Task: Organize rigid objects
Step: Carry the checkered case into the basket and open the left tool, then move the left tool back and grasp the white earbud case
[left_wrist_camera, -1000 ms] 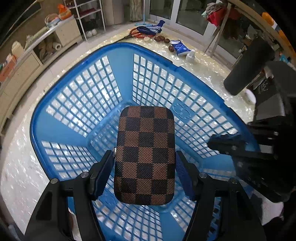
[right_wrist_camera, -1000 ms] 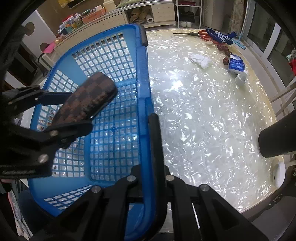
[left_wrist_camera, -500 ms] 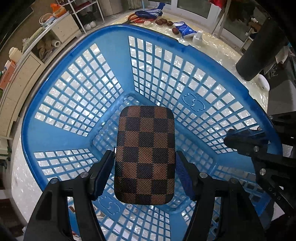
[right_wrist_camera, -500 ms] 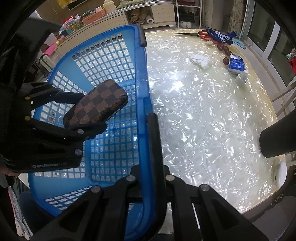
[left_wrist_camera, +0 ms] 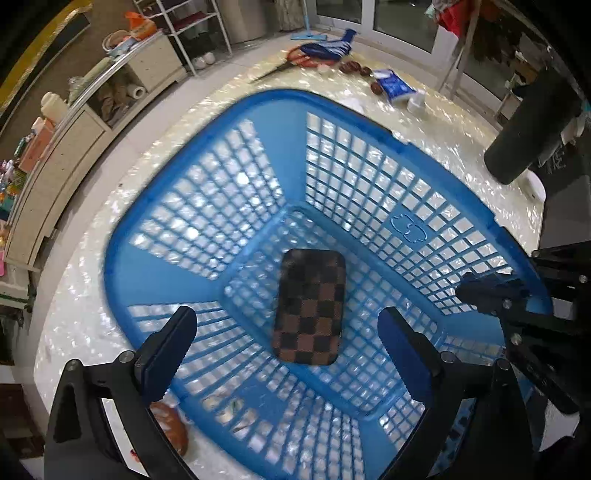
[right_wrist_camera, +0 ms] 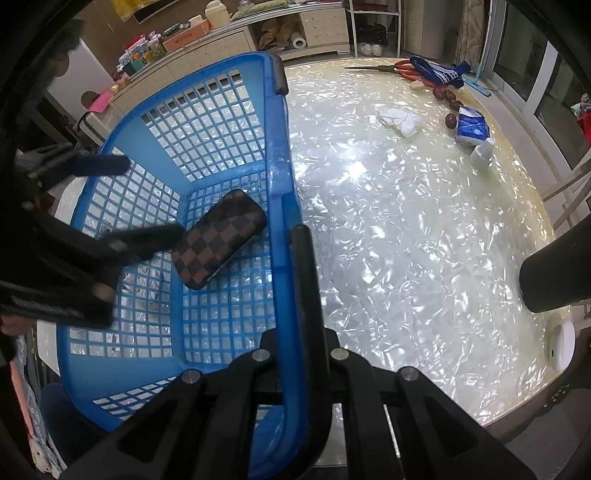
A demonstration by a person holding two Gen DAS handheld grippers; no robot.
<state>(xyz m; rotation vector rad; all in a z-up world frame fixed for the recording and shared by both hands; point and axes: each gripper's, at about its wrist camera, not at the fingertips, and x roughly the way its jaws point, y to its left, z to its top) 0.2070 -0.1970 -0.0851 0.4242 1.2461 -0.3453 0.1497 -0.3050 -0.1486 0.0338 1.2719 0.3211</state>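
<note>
Checkered case (left_wrist_camera: 309, 305) now loose in basket (left_wrist_camera: 443, 155)

Glossy pearl-patterned tabletop (right_wrist_camera: 406, 229) lit by glare, pale cabinets (right_wrist_camera: 325, 29) lined behind, glass doors (right_wrist_camera: 535, 66) seen right.

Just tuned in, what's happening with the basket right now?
The left gripper is opening above the blue basket. The checkered case is free of its pads, on the basket floor or nearly there. The right gripper is shut on the basket's rim, steadying it on the table.
</note>
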